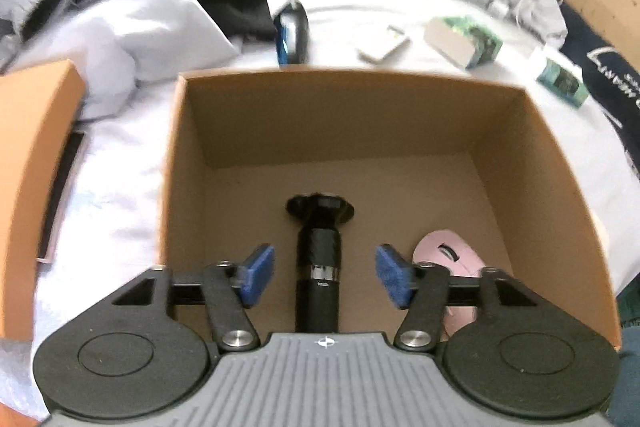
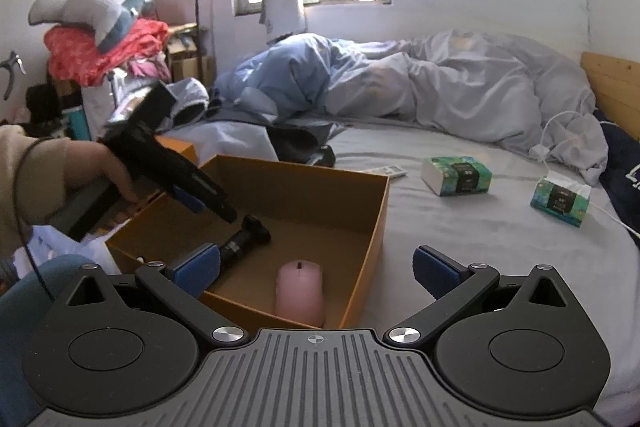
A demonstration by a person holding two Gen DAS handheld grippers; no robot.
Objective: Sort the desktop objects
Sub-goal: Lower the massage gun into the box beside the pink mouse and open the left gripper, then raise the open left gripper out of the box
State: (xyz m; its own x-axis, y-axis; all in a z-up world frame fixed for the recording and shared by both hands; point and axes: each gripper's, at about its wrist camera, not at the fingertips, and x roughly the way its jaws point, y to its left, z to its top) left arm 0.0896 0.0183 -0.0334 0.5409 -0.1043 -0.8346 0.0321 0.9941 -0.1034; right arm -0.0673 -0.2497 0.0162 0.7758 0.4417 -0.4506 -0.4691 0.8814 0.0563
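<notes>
An open brown cardboard box (image 1: 360, 115) sits on the bed, also in the right wrist view (image 2: 360, 227). Inside lie a black cylindrical object with a flared end (image 1: 318, 267) (image 2: 244, 237) and a pink mouse (image 1: 448, 259) (image 2: 300, 291). My left gripper (image 1: 320, 273) is open over the box, its blue pads either side of the black object without touching it; it shows in the right wrist view (image 2: 208, 203). My right gripper (image 2: 316, 273) is open and empty at the box's near corner.
On the sheet beyond the box lie a dark mouse (image 1: 294, 35), a white flat item (image 1: 382, 45) and two green tissue packs (image 2: 456, 175) (image 2: 560, 201). An orange lid (image 1: 28, 163) lies left. A rumpled duvet (image 2: 440, 79) and wooden bed frame (image 2: 612, 83) are behind.
</notes>
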